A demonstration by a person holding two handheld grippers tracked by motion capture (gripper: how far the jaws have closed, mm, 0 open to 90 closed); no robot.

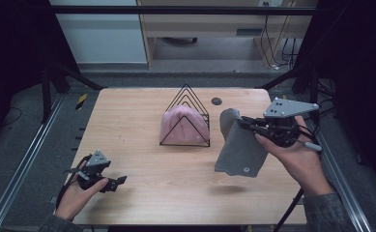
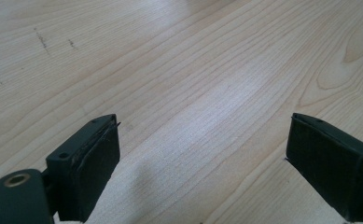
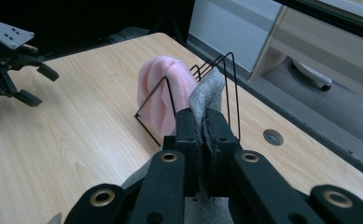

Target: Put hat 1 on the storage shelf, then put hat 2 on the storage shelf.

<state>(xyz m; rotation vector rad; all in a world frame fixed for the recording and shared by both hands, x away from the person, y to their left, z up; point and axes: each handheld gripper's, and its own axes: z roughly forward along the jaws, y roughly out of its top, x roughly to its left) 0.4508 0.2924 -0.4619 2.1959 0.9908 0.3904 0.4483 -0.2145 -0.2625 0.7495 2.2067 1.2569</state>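
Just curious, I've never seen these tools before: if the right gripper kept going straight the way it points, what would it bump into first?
Probably the black wire rack and the pink hat in it. The right gripper, shut on the grey cloth, points at them, though depth is hard to judge.

A pale wooden table (image 1: 142, 159) carries a black wire rack (image 1: 185, 118) with a pink hat (image 1: 183, 125) in it.

floor (image 1: 36, 130): grey, dim | wooden cabinet (image 1: 209, 24): beyond table | cables (image 1: 277, 48): hanging right
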